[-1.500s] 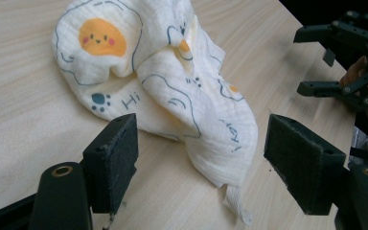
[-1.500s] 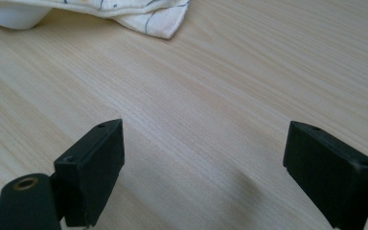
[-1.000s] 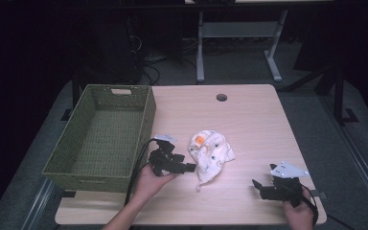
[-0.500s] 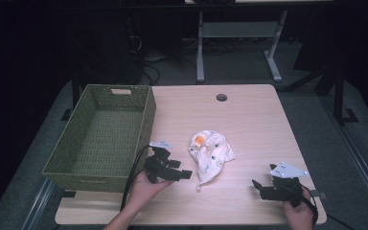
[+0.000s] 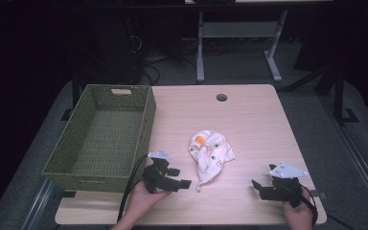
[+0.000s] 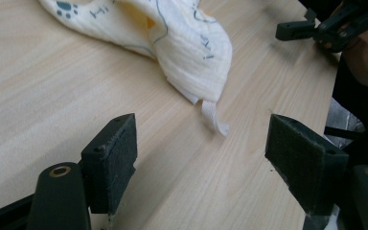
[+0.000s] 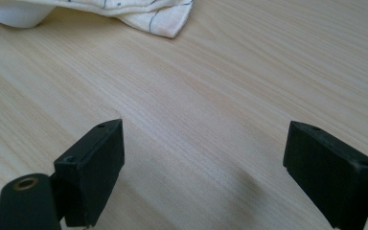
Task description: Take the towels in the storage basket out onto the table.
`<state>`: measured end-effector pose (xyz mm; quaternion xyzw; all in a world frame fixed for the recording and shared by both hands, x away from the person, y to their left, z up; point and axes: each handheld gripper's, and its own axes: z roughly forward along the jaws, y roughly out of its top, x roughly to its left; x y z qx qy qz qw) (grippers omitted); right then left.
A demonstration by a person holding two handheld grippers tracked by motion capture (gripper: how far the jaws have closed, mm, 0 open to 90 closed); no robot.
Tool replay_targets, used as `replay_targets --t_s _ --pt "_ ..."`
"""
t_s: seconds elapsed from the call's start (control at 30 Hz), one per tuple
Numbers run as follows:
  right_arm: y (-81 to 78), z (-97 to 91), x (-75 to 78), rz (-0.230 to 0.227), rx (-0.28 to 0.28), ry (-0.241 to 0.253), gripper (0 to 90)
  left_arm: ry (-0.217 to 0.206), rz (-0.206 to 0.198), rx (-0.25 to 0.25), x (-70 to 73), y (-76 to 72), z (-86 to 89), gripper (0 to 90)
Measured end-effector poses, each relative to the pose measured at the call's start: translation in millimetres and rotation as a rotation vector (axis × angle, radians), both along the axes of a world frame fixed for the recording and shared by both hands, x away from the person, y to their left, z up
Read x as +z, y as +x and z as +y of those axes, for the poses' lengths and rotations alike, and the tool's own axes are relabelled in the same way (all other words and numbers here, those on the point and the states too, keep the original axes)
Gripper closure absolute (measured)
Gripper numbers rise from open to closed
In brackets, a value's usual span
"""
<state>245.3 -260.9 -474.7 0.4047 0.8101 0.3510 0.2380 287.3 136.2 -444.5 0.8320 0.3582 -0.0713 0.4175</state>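
Left gripper [image 5: 186,182] is spread wide, nothing between the pads, sitting low at the near edge of the table [image 5: 249,115], jaws aimed right at the cloth [image 5: 211,153]. Cloth lies crumpled mid-table, just right of the basket [image 5: 100,139]; its thin tail [image 6: 214,117] trails toward me, just ahead of my left jaws in the left gripper view. Right gripper [image 5: 258,186] is also open and empty, near right, well apart from the cloth.

Risks as I see them:
- Tail is narrow and flat on the wood. Close too high and the pads miss it.
- Grab only the tail and the bundle may unfurl and drag instead of lifting.
- Basket wall is close on my left; a low swing could snag the cloth on its rim.
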Motion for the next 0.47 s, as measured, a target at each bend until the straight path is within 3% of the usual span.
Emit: replay_targets --t_s 0.13,0.23,0.33,0.47 --pt "0.5 1.0 0.2 -0.007 0.009 0.001 13.7 0.006 -0.013 -0.005 -2.0 -0.9 -3.6 24.8" --pt "-0.2 2.4 0.8 -0.009 0.015 -0.003 13.7 0.003 -0.058 -0.014 -1.5 -2.7 -8.8 24.8" --pt "0.0 2.3 0.6 -0.007 0.016 -0.001 13.7 0.012 -0.074 -0.023 -2.4 -4.2 -12.4 24.2" --pt "1.6 1.9 -0.1 -0.011 0.023 0.003 13.7 0.004 -0.058 -0.027 -6.3 -3.3 -15.2 24.2"
